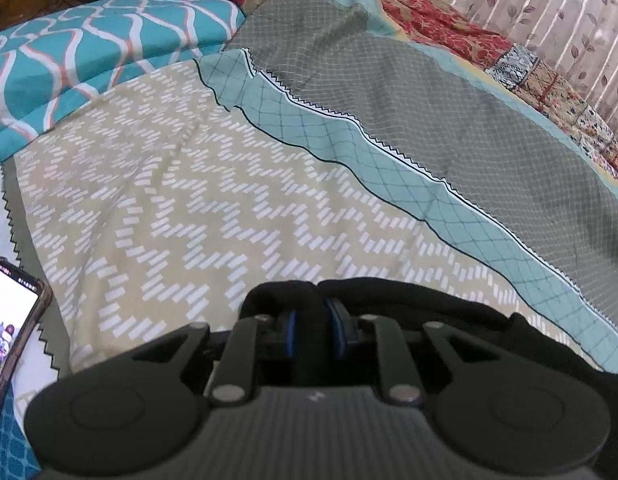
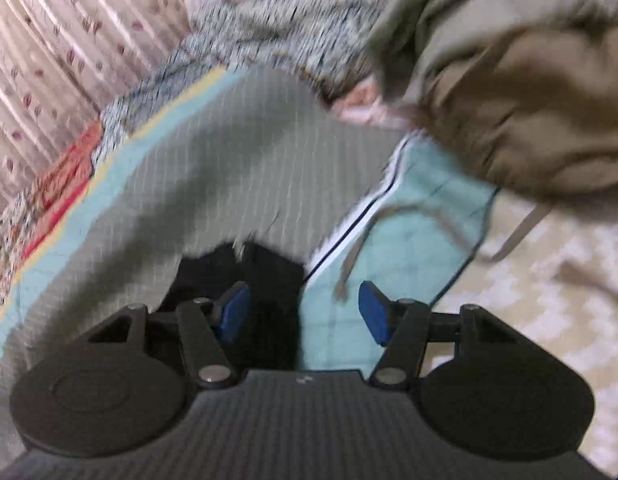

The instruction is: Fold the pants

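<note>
**Two grippers on one pair of black pants, mid-fold**

Left gripper (image 1: 314, 326) — fingers drawn together, clamped on a bunched fold of the black pants (image 1: 449, 308). The dark fabric runs from the pinch off to the right along the bottom of the left wrist view, lying on the bedspread (image 1: 189, 208).

Right gripper (image 2: 305, 314) — fingers spread apart, blue pads (image 2: 373, 312) showing on both sides. Black pants fabric sits between them, toward the left finger; nothing is pinched. This view is motion-blurred, so finer contact cannot be told.

Surroundings: patterned bedspread in beige, teal and grey panels; teal pillow (image 1: 89, 56) at far left; phone (image 1: 13, 320) with lit screen at the left edge; heap of khaki clothing (image 2: 521, 92) beyond the right gripper, a drawstring (image 2: 349, 256) trailing from it toward the open fingers.

Risks, as judged:
- Right gripper may close on the drawstring or bedspread instead of pants — both lie in its gap.
- Left pinch holds a bunch, not an edge; the fold may come out crooked.

Count: grippers, two; pants, one; pillow, one; phone, one; clothing heap, one.
</note>
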{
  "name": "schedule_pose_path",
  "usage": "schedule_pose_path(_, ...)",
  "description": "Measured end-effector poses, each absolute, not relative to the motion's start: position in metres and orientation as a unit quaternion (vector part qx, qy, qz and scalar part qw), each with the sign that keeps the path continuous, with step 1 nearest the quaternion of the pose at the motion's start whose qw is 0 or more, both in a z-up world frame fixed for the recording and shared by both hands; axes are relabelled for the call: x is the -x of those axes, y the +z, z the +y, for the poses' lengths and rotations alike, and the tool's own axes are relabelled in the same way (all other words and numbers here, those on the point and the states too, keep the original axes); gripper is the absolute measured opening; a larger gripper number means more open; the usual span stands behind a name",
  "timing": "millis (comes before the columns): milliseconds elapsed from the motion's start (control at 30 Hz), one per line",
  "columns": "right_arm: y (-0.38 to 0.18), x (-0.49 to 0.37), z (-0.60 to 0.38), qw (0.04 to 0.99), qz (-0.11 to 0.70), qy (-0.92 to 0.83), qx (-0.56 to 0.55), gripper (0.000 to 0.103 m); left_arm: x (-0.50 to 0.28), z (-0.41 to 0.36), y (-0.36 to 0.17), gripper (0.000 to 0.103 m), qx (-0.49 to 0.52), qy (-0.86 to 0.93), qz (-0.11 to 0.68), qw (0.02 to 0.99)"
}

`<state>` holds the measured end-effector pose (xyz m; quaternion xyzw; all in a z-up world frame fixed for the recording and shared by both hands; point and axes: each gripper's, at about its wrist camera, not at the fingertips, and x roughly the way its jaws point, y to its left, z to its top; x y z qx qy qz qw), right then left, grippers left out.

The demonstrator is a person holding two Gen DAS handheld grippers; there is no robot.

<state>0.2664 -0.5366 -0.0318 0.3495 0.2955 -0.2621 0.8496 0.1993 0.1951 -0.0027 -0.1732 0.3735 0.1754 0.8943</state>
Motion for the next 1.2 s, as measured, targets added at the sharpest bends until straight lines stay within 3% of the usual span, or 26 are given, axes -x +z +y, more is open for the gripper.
schedule_pose_path(33,-0.035,-0.272,-0.530,0.850,0.309,-0.252,-0.344,0.059,-0.199,0.194,-0.003,0.017,0.167,0.175,0.374,0.895)
schedule_pose_path(133,-0.036,-0.292,-0.502,0.865,0.355,-0.261,-0.239,0.007,-0.200,0.191,-0.004,0.017,0.154,0.177,0.377,0.896)
schedule_pose_path(367,0.022,-0.215,-0.541,0.868,0.226,-0.356,-0.264,0.007,-0.205,0.184,0.015,0.017,0.164,0.127,0.366,0.907)
schedule_pose_path(433,0.017,-0.201,-0.556,0.857,0.253,-0.365,-0.260,0.008,-0.211,0.170,0.010,0.017,0.139,0.115,0.377,0.909)
schedule_pose_path(533,-0.012,-0.198,-0.570,0.809,0.375,-0.384,-0.239,0.020,-0.224,0.150,-0.005,0.018,0.079,0.114,0.404,0.904)
schedule_pose_path(633,-0.012,-0.157,-0.569,0.805,0.334,-0.383,-0.304,0.031,-0.217,0.154,0.000,0.019,0.092,0.118,0.407,0.901)
schedule_pose_path(700,-0.002,-0.129,-0.552,0.822,0.315,-0.365,-0.304,0.035,-0.207,0.162,0.012,0.037,0.108,0.120,0.402,0.901)
schedule_pose_path(867,0.012,-0.058,-0.483,0.876,0.313,-0.247,-0.271,0.035,-0.164,0.180,0.038,0.040,0.107,0.122,0.386,0.908)
schedule_pose_path(1200,0.020,0.014,-0.351,0.917,0.340,-0.023,-0.209,0.036,-0.053,0.216,0.054,0.059,0.140,0.110,0.400,0.899)
